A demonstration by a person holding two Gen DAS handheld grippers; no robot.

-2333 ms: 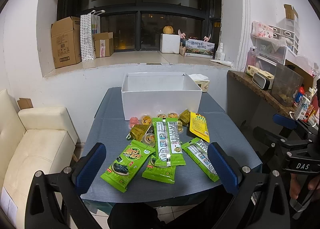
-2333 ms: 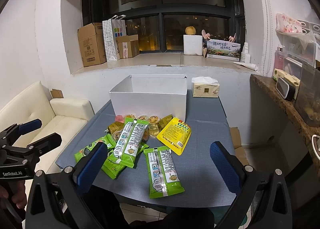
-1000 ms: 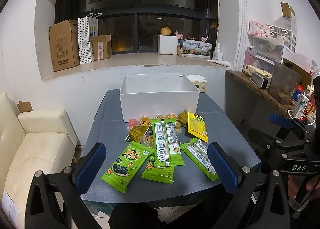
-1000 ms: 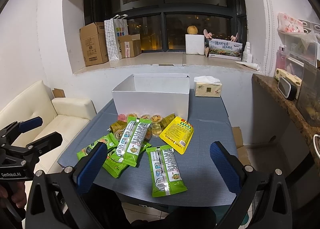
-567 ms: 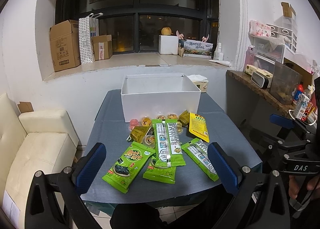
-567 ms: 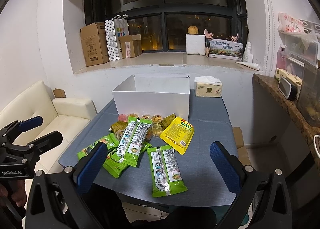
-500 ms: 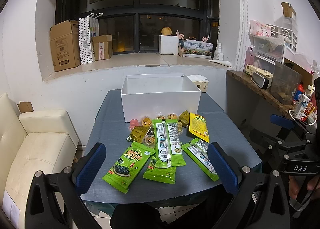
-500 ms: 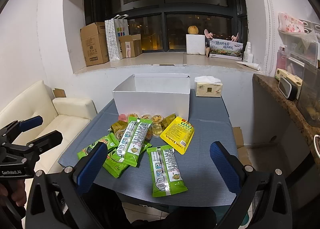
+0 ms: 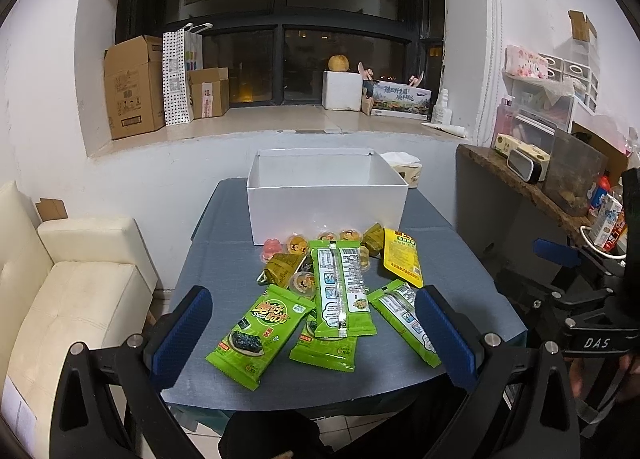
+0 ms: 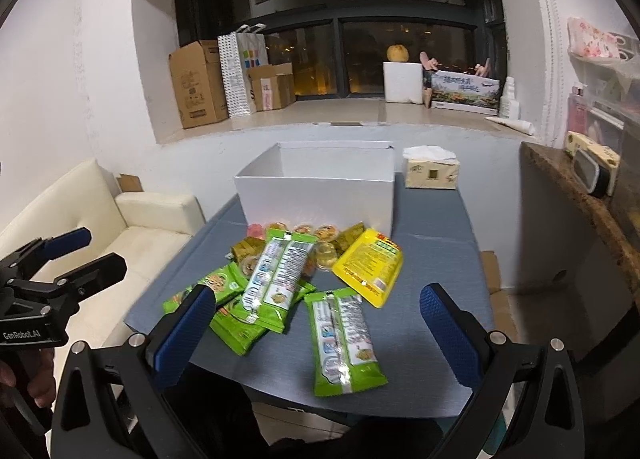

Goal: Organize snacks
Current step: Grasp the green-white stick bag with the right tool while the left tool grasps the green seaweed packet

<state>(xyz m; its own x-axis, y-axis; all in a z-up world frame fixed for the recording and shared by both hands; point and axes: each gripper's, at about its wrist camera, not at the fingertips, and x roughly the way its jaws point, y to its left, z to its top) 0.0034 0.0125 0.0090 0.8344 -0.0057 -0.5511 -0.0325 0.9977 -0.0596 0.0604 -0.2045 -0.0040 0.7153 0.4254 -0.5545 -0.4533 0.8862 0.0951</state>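
An open white box [image 9: 326,205] [image 10: 316,199] stands at the back of the grey table [image 9: 208,255]. In front of it lies a heap of snacks: several green packets [image 9: 262,329] [image 10: 344,339], a yellow pouch [image 9: 402,259] [image 10: 370,265], small jelly cups [image 9: 298,245] [image 10: 326,253] and olive wrapped pieces [image 9: 282,265]. My left gripper [image 9: 314,335] is open and empty, held back above the table's near edge. My right gripper [image 10: 316,333] is open and empty, also near the front edge. Each gripper shows at the side of the other's view.
A tissue box [image 10: 430,173] sits right of the white box. A cream sofa [image 9: 60,299] stands left of the table. A wooden counter [image 9: 520,187] with containers runs along the right. Cardboard boxes [image 9: 134,87] sit on the windowsill.
Both grippers have drifted slightly closer to the table. They stay open; no snack has moved.
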